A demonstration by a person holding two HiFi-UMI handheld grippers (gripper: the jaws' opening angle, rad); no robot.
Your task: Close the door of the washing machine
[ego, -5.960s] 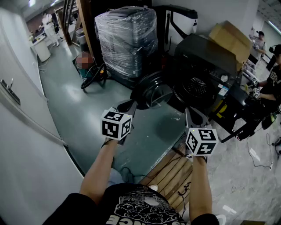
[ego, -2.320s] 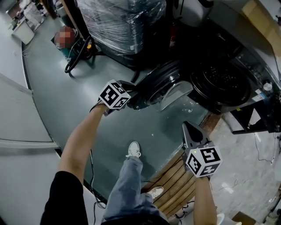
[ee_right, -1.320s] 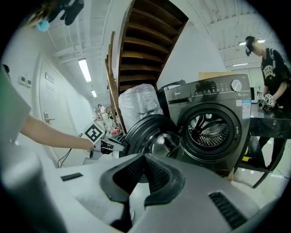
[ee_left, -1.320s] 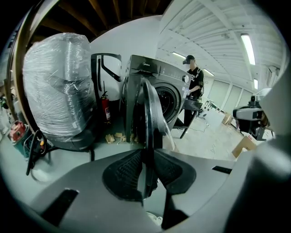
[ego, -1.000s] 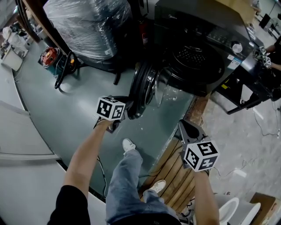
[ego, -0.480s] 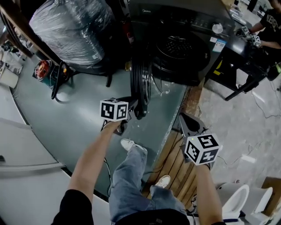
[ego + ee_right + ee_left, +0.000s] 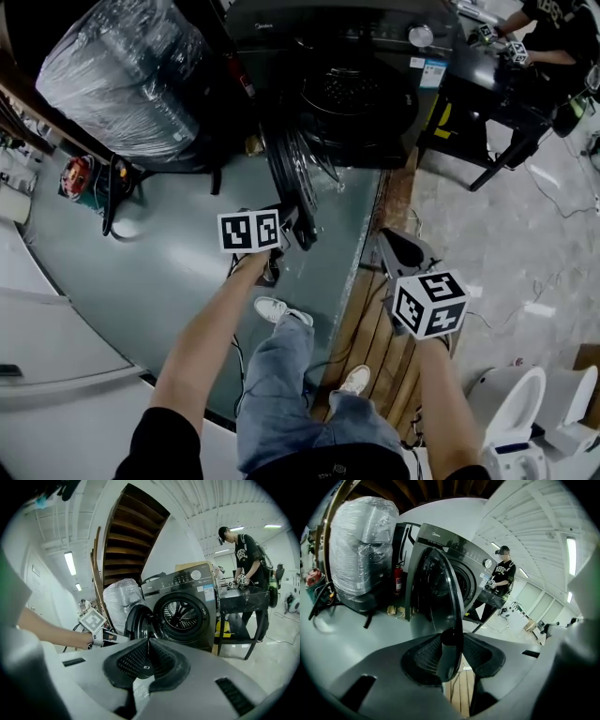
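Progress looks near halfway: the round black glass door point(image 7: 433, 592) of the dark grey washing machine point(image 7: 375, 37) stands edge-on, well apart from its front. The left gripper point(image 7: 450, 641) has just been opening its fingers point(image 7: 423, 657), which now loosely straddle the door's rim. The right gripper point(image 7: 146, 656) is pinched together, empty. The final swing and latching remain.

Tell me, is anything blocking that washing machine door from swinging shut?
Nothing visible does. The door stands partly open beside the drum opening, and no object shows in the gap between them or hanging out of the opening.
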